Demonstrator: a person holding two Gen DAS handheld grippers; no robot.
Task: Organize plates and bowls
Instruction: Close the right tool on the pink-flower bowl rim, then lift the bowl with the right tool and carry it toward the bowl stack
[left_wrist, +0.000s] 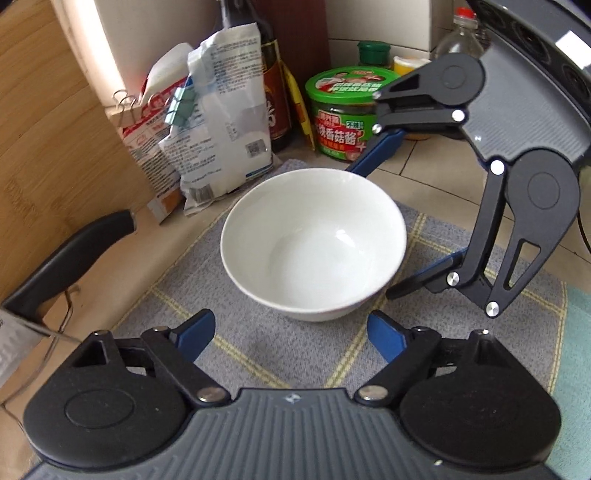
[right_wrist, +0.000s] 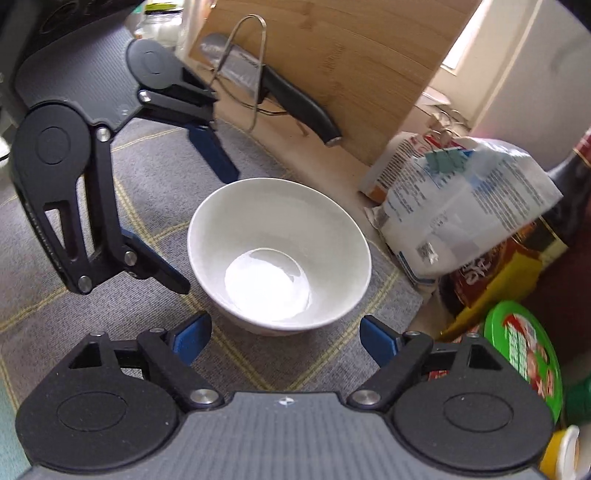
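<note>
— Worktop (left_wrist: 192, 236) first: what lies on it?
— I see a grey checked mat (left_wrist: 258, 354) by the back corner, a white bowl (left_wrist: 314, 243) upright on it.
— Your tools?
— Left tool (left_wrist: 291, 332) and right tool (right_wrist: 284, 334) both spread, pads flanking the bowl, apparently not pressing it.

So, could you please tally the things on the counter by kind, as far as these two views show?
White bowl: 1
Grey checked mat: 1
Clipped white bags: 2
Green-lidded jar: 1
Black-handled knife: 1
Wooden cutting board: 1
Total: 7
</note>
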